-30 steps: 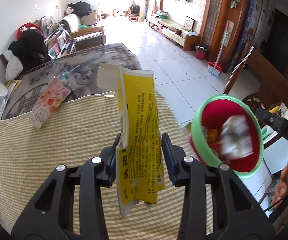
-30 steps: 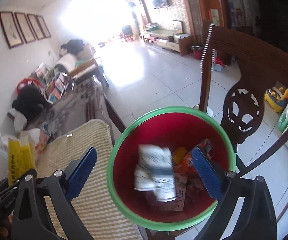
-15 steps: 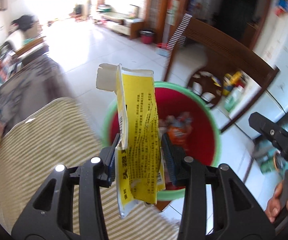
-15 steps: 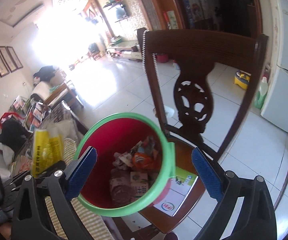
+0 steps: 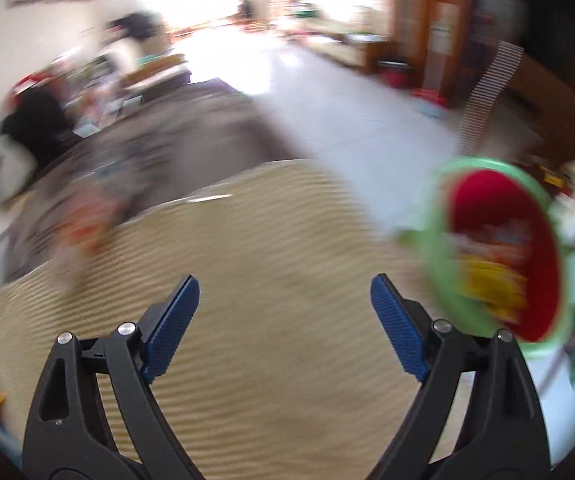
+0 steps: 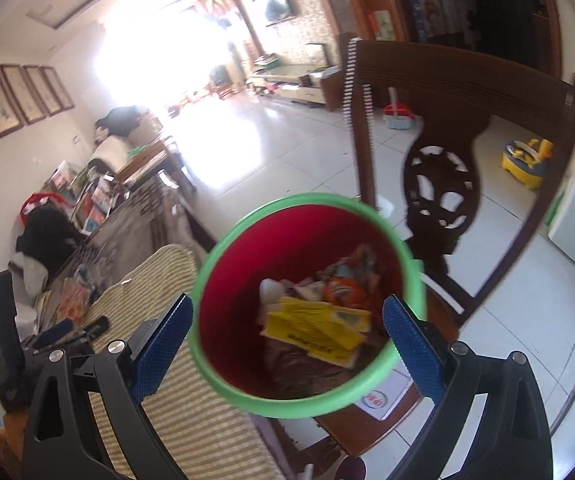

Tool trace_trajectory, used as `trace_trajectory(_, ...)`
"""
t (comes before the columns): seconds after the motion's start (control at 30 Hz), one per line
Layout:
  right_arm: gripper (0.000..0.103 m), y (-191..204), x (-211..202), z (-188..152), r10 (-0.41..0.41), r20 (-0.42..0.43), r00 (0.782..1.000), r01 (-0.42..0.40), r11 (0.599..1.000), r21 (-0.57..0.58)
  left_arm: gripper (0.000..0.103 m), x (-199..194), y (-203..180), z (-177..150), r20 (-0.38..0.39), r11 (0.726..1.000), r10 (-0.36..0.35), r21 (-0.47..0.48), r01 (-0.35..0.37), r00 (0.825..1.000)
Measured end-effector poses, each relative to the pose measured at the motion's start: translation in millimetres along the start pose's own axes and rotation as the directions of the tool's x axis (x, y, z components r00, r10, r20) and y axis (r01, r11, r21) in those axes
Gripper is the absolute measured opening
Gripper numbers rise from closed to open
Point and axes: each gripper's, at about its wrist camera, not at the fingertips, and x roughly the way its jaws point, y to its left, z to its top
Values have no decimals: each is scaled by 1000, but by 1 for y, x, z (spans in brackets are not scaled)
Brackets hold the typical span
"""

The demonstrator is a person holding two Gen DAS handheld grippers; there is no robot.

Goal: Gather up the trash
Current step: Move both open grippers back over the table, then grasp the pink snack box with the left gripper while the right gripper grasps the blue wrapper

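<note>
Left gripper spread wide, holding nothing, over the striped tablecloth; view heavily blurred. Right gripper also wide and empty, fingers either side of the red bin with green rim. Yellow wrapper lies inside the bin on top of other trash. Wooden chair just behind the bin; another wrapper on the table near the cloth edge.

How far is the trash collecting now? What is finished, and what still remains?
Done: the yellow wrapper lies in the red bin on top of other trash. In hand: nothing; the left gripper and right gripper are both open and empty. Left: at least one reddish packet lies on the table beyond the striped cloth; it is blurred in the left view.
</note>
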Motion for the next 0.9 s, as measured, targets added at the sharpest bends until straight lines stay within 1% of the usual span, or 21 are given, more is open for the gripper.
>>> trace_trajectory(0.07,92,19,11,-2,27,-25,999,-28,999,-18,85,8,61,1,-11,991,90,-94,-91,996)
trace_trajectory(0.13,92,39,23,-5,51,-52,997,-53,998,-36,88,14,103,1,-15,979,155,-133,-156,988)
trace_trajectory(0.2,92,62,31,-11,67,-76,995,-71,996,-59,90,21,135,5,-13,972,198,-126,-198,980)
trace_trajectory(0.3,92,93,38,-20,73,-99,992,-83,992,-98,93,43,174,13,-9,968,243,-60,-243,970)
trace_trajectory(0.4,92,119,41,-32,53,-108,993,-67,988,-136,93,69,196,22,-25,972,235,-5,-235,972)
trace_trajectory(0.47,92,132,44,-42,38,-124,992,-55,989,-135,93,96,209,29,-52,976,218,33,-216,975)
trace_trajectory(0.5,92,136,45,-46,29,-129,991,-46,990,-134,93,104,215,31,-64,977,211,44,-208,975)
trace_trajectory(0.57,92,145,44,-55,4,-136,991,-23,991,-134,94,125,224,37,-102,981,190,56,-185,976)
trace_trajectory(0.63,92,153,43,-64,-21,-140,990,3,992,-128,94,147,233,43,-149,988,155,41,-151,977)
trace_trajectory(0.67,92,157,42,-68,-32,-141,989,14,992,-124,88,158,239,44,-168,994,112,9,-112,979)
trace_trajectory(0.7,92,159,42,-71,-41,-141,989,24,992,-121,60,160,243,44,-170,996,82,-20,-86,982)
trace_trajectory(0.73,92,163,41,-74,-50,-141,989,33,992,-118,60,161,246,43,-177,996,69,-48,-78,982)
trace_trajectory(0.77,92,167,41,-77,-58,-142,988,41,992,-117,55,159,248,43,-172,995,57,-66,-70,983)
trace_trajectory(0.83,92,178,42,-80,-64,-139,988,48,992,-113,48,147,251,40,-151,997,-6,-81,-7,988)
trace_trajectory(0.9,92,193,46,-80,-51,-137,989,35,992,-121,43,126,256,29,-130,994,-44,-102,31,991)
